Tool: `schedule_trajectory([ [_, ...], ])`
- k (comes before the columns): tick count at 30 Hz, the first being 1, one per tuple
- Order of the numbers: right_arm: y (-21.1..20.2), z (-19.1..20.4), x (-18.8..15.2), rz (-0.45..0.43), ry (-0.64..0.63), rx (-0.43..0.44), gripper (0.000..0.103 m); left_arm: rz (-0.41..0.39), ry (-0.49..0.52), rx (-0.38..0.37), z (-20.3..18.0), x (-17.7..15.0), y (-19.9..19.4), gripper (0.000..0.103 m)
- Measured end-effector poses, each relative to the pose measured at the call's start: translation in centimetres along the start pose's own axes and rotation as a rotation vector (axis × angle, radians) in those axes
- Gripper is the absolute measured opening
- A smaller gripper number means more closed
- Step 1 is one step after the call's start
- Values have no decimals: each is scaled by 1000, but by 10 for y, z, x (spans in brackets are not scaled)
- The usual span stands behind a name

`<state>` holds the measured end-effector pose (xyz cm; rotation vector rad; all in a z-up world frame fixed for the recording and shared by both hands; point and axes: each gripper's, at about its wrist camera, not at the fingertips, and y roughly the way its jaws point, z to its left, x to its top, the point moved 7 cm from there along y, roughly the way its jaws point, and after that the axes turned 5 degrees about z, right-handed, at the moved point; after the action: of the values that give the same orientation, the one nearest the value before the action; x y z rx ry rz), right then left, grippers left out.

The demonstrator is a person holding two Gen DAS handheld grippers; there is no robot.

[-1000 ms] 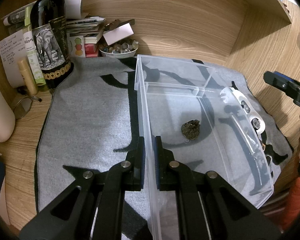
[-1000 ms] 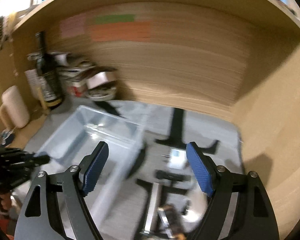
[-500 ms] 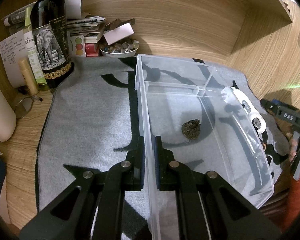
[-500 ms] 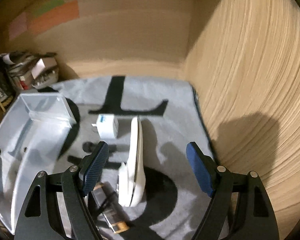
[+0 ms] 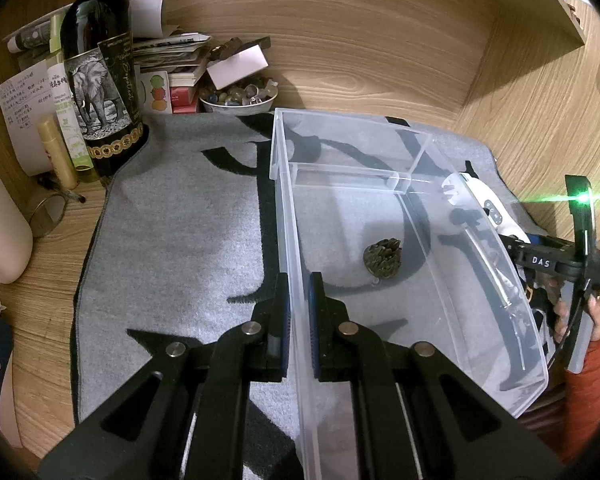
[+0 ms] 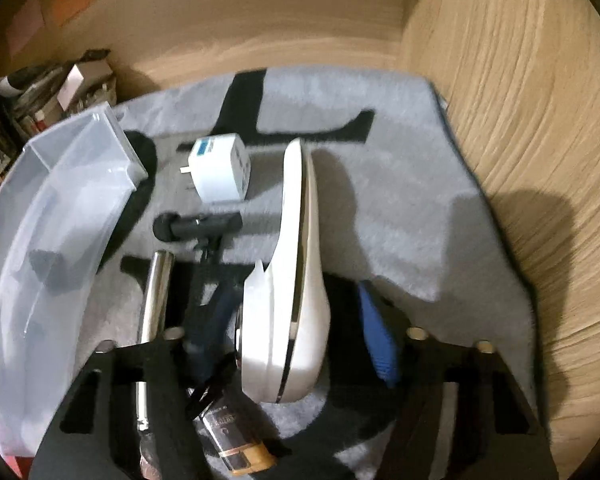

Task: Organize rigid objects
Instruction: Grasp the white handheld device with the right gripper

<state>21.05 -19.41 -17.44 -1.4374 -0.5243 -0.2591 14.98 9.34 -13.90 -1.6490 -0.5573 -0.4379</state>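
The step in hand, as I judge it, is to take the white device (image 6: 296,280) from the mat (image 6: 400,208) and put it in the clear bin (image 5: 420,248).

The left claw (image 5: 298,320) is fully closed on the near left wall of the bin and keeps the bin in place. Inside the bin lies only one small brown nut (image 5: 382,258), near the middle of the floor.

The right claw (image 6: 300,336) is over the near end of the device, and its jaws are closing. The device stands on its narrow edge, long way from near to far, between the two pads. The right pad (image 6: 378,340) is apart from the device; the left pad is dark and blurred, so I cannot tell if it touches. The claw holds nothing yet.

To do it well, I think the claw must go a little lower and close across the thick near part, where the sides are most parallel. The shell looks smooth and curved, so a grip too high can slip or tip it over. Just left of the device lie a metal tube (image 6: 154,320), a black stick (image 6: 198,224) and a brown-and-gold thing (image 6: 236,440); the left jaw should not catch them. A white plug (image 6: 220,166) lies farther away, clear of the grasp.

The bin is on the left of the device, so the carry is short. The left claw should hold the bin steady for the drop.
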Motion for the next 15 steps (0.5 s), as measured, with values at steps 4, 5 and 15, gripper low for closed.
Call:
schedule_trajectory([
  [4, -4, 5, -1, -10, -42, -12, 37, 0, 0, 0, 0, 0, 0, 8],
  [5, -6, 5, -1, -12, -40, -10, 37, 0, 1, 0, 0, 0, 0, 8],
  [15, -43, 0, 14, -129, 10, 5, 35, 0, 0, 0, 0, 0, 0, 8],
])
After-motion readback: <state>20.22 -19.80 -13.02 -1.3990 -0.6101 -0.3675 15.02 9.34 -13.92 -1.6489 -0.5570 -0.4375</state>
